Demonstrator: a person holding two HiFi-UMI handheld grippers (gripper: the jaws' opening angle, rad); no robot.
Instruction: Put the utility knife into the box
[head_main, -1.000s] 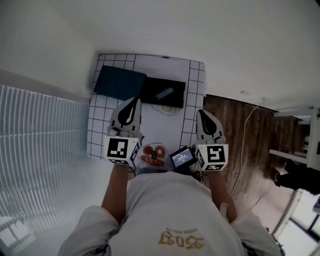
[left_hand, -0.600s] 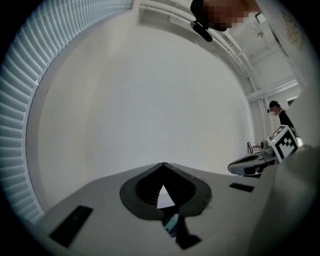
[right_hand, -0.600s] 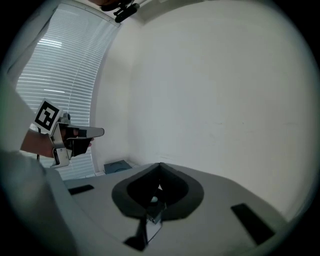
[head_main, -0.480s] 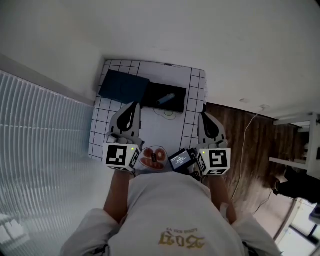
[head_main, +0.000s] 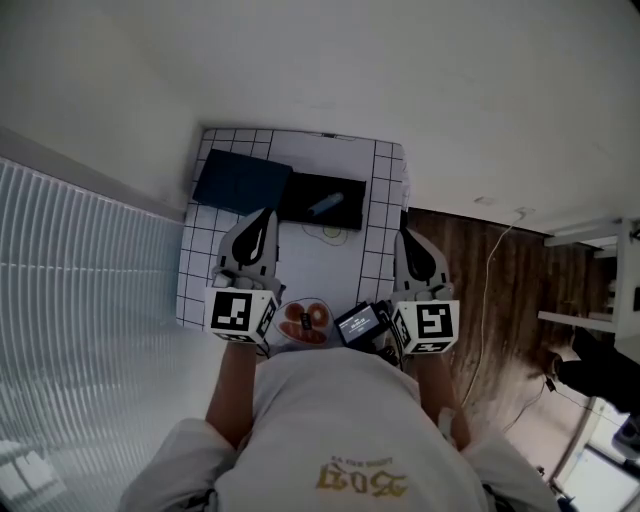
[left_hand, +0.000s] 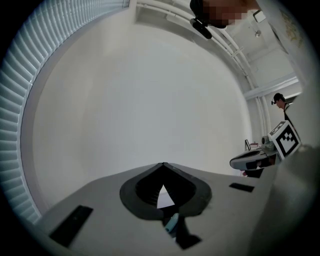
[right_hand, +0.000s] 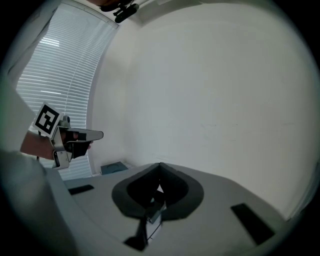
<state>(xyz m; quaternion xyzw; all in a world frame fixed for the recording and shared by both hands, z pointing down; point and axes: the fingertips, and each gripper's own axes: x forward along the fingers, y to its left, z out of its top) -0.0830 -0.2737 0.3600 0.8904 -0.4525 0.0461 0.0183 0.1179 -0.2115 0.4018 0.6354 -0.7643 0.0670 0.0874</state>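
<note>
A light-blue utility knife (head_main: 325, 206) lies inside a black open box (head_main: 345, 190) at the far side of a table with a white grid cloth (head_main: 385, 200). A dark blue lid (head_main: 240, 182) lies flat to the left of the box. My left gripper (head_main: 268, 213) hovers shut and empty just short of the box's near left corner. My right gripper (head_main: 405, 235) is also shut and empty, over the table's right edge. In the left gripper view the jaws (left_hand: 163, 165) meet at the tip, and the right gripper's jaws (right_hand: 160, 165) meet likewise. Neither gripper touches the knife.
A thin looped cord (head_main: 335, 232) lies on the cloth in front of the box. Window blinds (head_main: 80, 270) run along the left, wooden floor (head_main: 470, 300) with a cable (head_main: 495, 255) lies right of the table. A small screen device (head_main: 358, 322) hangs at the person's chest.
Both grippers have lifted a little, side by side, and stay shut. The head camera has shifted slightly. Box, lid and knife have not moved.
</note>
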